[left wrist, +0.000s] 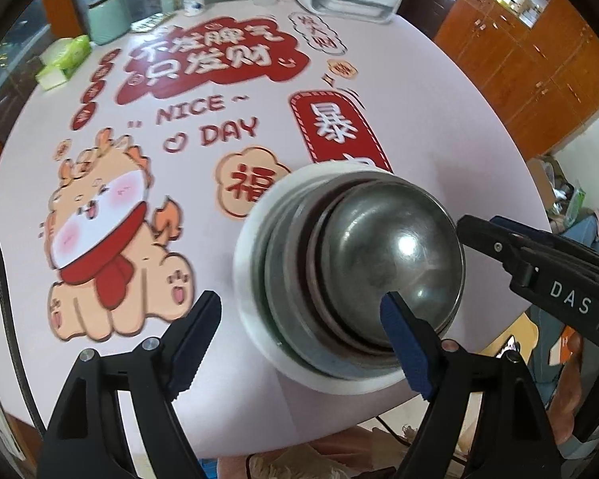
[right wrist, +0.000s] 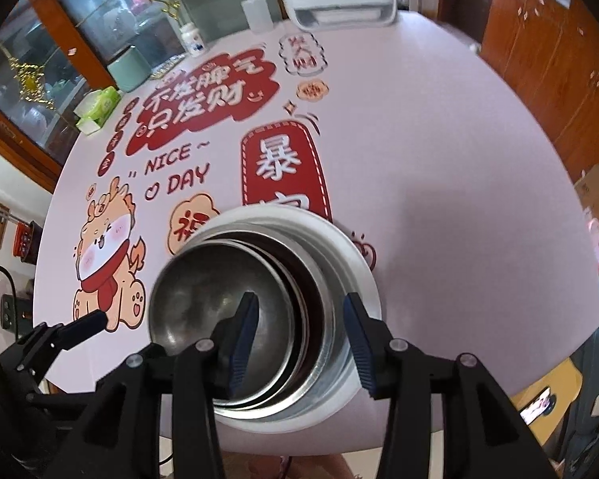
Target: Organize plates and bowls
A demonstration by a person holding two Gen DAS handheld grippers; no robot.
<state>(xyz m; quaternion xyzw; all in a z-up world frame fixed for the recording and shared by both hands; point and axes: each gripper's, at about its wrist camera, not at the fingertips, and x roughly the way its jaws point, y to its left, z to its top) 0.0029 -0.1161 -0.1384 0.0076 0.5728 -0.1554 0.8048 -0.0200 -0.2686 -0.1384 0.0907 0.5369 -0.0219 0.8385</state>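
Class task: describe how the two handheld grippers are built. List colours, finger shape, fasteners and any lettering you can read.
Both the left gripper and the right gripper have black angular plastic frames with round silver fasteners. Each finger ends in a dark blue ribbed pad. Seen from the left camera, the right gripper's body carries white lettering "DAS".

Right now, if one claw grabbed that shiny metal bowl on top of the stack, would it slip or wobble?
Probably slippery: the shiny metal bowl looks smooth and polished, so the pads could slide on it. It sits off-centre in the stack on the white plate, so a push might rock it. It looks thin, likely light, and unlikely to break.
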